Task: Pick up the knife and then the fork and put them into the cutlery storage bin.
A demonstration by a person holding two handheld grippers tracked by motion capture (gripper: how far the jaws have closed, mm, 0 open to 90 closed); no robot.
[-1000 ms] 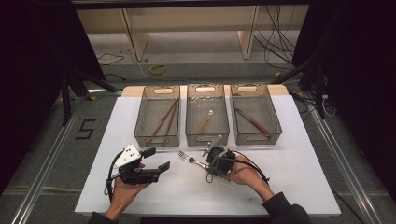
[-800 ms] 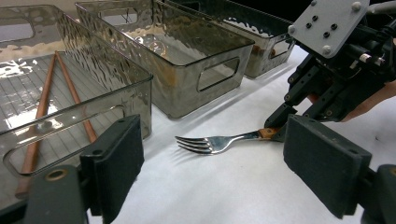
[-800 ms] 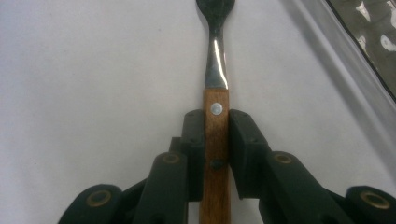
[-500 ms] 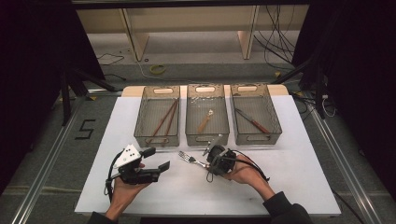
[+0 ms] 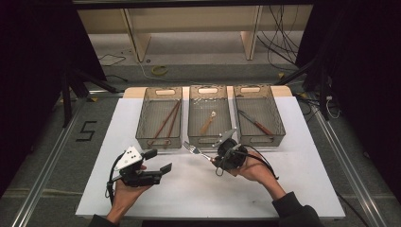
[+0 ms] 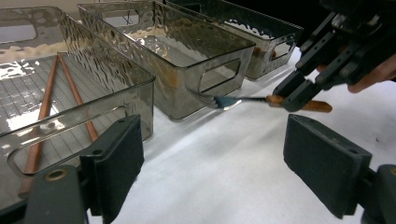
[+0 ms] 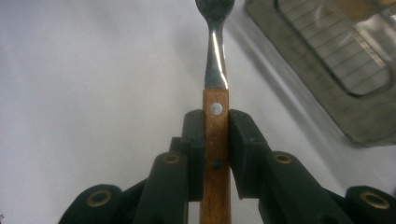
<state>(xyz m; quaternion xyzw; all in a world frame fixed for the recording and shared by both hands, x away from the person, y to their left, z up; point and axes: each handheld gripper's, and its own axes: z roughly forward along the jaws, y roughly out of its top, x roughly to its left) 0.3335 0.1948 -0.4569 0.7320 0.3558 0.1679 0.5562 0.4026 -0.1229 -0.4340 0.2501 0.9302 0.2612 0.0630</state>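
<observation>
A fork (image 5: 193,150) with a wooden handle hangs a little above the white table (image 5: 156,198), its tines toward the left. My right gripper (image 5: 215,161) is shut on that handle; in the right gripper view the pads (image 7: 194,140) press both sides of the wood and the fork's metal neck (image 7: 215,60) points straight ahead. My left gripper (image 5: 158,161) rests in a hand at the table's front left, open and empty. In the left gripper view its fingers (image 6: 119,158) stand wide apart, with the fork (image 6: 238,100) and the right gripper (image 6: 299,95) beyond them.
Three clear trays stand in a row at the back. The left tray (image 5: 159,142) holds brown chopsticks (image 5: 165,124), the middle tray (image 5: 209,138) a wooden-handled spoon (image 5: 207,124), the right tray (image 5: 262,140) a knife (image 5: 255,123). The fork's tines are close in front of the middle tray.
My right gripper has risen a little with the fork in it, toward the trays. The left gripper has stayed where it was.
</observation>
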